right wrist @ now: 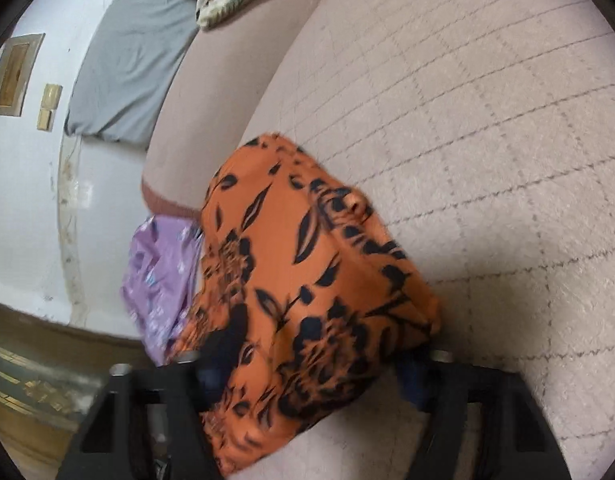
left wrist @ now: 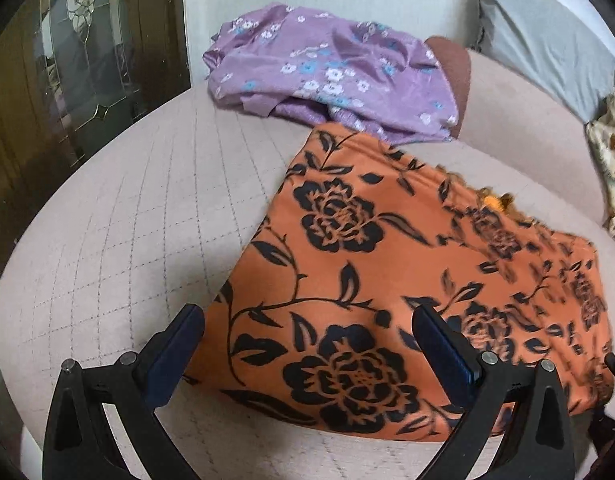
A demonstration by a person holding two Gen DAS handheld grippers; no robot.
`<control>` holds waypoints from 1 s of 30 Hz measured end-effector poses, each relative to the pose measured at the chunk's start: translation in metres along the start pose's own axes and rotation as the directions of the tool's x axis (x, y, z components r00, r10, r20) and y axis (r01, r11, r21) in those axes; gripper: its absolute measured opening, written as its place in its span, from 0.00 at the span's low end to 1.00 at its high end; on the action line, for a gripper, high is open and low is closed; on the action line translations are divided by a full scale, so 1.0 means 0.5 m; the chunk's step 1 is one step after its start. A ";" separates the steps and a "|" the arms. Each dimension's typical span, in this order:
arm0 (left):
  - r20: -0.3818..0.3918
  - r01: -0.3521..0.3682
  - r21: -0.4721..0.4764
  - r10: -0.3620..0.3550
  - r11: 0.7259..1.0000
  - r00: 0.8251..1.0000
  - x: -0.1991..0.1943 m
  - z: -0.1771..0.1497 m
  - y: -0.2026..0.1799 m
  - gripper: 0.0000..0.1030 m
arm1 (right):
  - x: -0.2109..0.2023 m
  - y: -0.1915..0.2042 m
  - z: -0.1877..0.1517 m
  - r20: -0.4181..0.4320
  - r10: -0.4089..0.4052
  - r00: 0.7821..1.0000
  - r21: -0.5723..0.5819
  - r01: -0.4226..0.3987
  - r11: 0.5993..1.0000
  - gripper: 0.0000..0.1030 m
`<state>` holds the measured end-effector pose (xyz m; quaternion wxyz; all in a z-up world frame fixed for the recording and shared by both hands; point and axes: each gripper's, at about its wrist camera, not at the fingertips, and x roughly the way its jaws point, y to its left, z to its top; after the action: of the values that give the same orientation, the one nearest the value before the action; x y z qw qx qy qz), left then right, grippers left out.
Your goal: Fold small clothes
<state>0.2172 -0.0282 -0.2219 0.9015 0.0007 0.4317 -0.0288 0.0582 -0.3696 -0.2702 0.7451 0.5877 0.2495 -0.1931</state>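
Observation:
An orange cloth [left wrist: 347,260] with black flowers lies folded on the pale quilted sofa seat [left wrist: 127,220]. My left gripper [left wrist: 307,316] hangs open just above its near corner; one finger is over the seat, the other over the cloth, and nothing is gripped. In the right wrist view the orange cloth [right wrist: 307,280] fills the gap between the fingers of my right gripper [right wrist: 311,374], which is rolled on its side. The fabric covers the fingertips, so whether the pads press on it is hidden. A purple flowered cloth [left wrist: 327,72] lies crumpled beyond the orange one.
A grey pillow [left wrist: 539,32] leans at the sofa's back right, with a beige patterned cloth [left wrist: 607,152] beside it. A brown piece [left wrist: 451,68] shows under the purple cloth. A dark glazed wooden door [left wrist: 67,60] stands left of the sofa. White wall [right wrist: 27,200] lies behind.

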 end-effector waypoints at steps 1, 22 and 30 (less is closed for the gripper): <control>-0.010 -0.019 0.011 0.019 1.000 1.000 0.007 0.001 0.001 1.00 | 0.004 -0.003 0.000 0.010 -0.011 1.000 0.000 0.011 1.000 0.35; -0.067 -0.015 -0.132 0.006 0.991 0.998 0.018 0.040 0.253 1.00 | -0.028 0.495 -0.274 -0.059 0.064 0.996 -0.650 -0.087 0.755 0.15; -0.087 -0.108 -0.251 0.089 0.962 0.992 0.024 0.031 0.385 1.00 | 0.130 0.515 -0.519 -0.249 -0.048 0.967 -0.692 -0.142 0.708 0.15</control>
<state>0.2468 0.1631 -0.2262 0.8776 -0.0927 0.4648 0.0720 0.2224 -0.0566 -0.1565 0.8799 0.2846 0.3803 0.0110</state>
